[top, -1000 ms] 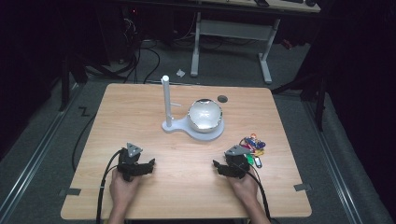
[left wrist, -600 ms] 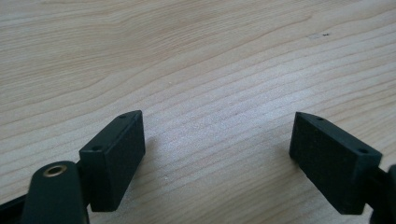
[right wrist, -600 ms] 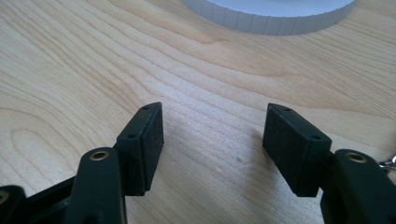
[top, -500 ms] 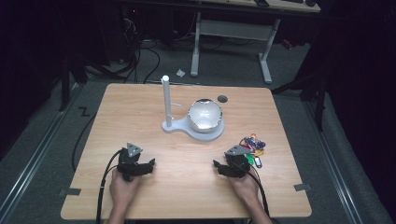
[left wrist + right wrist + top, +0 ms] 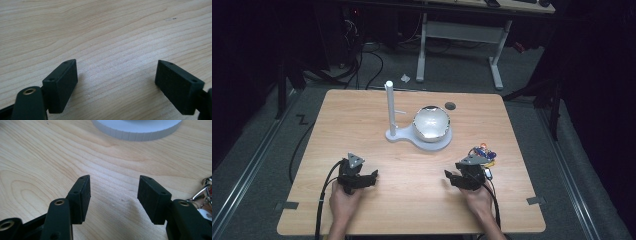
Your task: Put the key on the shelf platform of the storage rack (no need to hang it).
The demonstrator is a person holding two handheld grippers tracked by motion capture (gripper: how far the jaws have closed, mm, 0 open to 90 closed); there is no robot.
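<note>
A white stand (image 5: 419, 135) with a tall post (image 5: 389, 105) and a shiny dome-like bowl (image 5: 431, 122) sits at the table's middle. A small heap of coloured keyrings with metal clips (image 5: 482, 152) lies at the right, just beyond my right gripper (image 5: 452, 178); its metal clips (image 5: 203, 192) show at the right edge of the right gripper view. My left gripper (image 5: 369, 177) rests near the front left. Both grippers are open with nothing between the jaws, over bare wood (image 5: 112, 45). The stand's white base rim (image 5: 137, 131) lies ahead of the right gripper (image 5: 113, 188).
A dark round hole (image 5: 450, 105) is set into the tabletop (image 5: 362, 120) behind the bowl. Cables trail from both grippers off the front edge. A desk frame (image 5: 462, 35) and floor cables stand beyond the table.
</note>
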